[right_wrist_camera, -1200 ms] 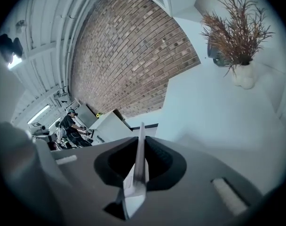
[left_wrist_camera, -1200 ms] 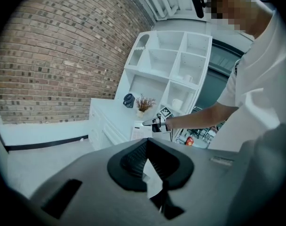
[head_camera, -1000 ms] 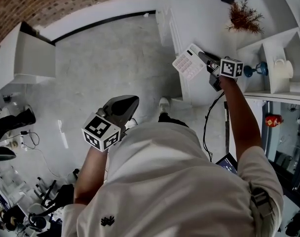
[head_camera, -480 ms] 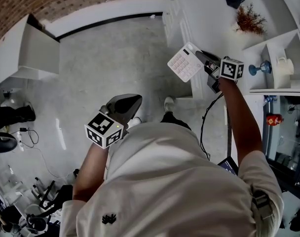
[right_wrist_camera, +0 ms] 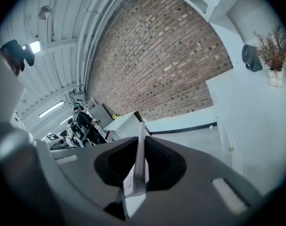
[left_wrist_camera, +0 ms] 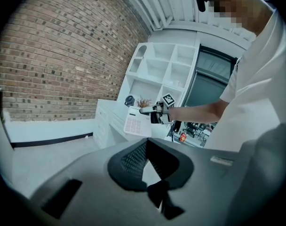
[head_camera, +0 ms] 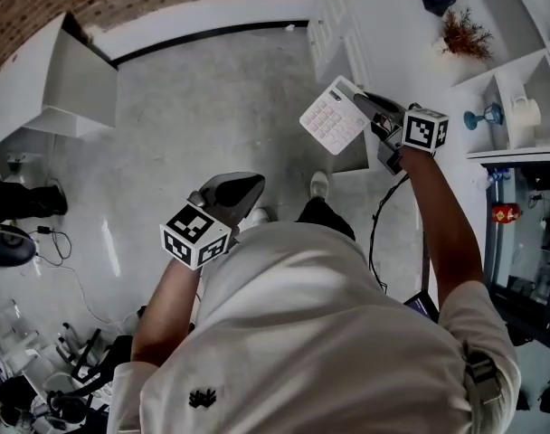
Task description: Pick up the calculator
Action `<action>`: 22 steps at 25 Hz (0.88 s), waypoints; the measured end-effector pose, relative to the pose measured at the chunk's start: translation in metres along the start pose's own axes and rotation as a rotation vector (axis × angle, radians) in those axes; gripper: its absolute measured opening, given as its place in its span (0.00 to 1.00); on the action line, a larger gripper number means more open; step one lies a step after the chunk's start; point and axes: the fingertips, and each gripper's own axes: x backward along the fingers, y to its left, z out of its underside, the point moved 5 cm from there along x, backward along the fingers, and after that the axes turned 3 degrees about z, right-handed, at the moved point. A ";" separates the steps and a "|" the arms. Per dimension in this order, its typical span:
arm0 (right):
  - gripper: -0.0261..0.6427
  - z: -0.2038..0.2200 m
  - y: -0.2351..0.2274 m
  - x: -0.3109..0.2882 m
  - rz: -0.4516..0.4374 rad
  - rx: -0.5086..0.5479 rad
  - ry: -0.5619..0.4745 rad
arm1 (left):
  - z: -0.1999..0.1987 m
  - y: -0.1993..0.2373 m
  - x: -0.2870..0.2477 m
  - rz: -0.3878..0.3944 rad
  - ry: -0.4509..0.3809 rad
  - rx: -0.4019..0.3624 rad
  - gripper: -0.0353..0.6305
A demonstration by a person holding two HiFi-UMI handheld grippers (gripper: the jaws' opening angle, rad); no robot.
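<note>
Just off the white cabinet (head_camera: 374, 16), the right gripper (head_camera: 361, 105) pinches the calculator (head_camera: 332, 116) by its edge. A firm squeeze and a slow carry should prevent swivelling. The left gripper (head_camera: 243, 186) is empty, its jaws pressed together.

moved | right claw (head_camera: 364, 107) has carried white flat plastic calculator (head_camera: 332, 116) off white desk (head_camera: 384, 25) edge | now over grey floor (head_camera: 212, 107)

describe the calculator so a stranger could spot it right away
Find the white cabinet at the head view's upper right. Beside it, the right gripper pinches the calculator: a flat white slab with a key grid, the only thing held.
</note>
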 end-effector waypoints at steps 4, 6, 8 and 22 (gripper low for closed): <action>0.13 0.010 0.034 -0.004 -0.021 0.012 0.000 | 0.012 -0.006 0.017 -0.001 -0.009 0.001 0.06; 0.13 0.016 0.048 -0.004 -0.028 0.015 -0.001 | 0.018 -0.010 0.025 0.001 -0.012 0.002 0.06; 0.13 0.022 0.061 -0.003 -0.020 0.024 0.001 | 0.024 -0.014 0.033 0.003 -0.014 0.003 0.06; 0.13 0.045 0.096 0.001 -0.046 0.012 0.004 | 0.034 -0.019 0.049 0.002 -0.028 0.010 0.06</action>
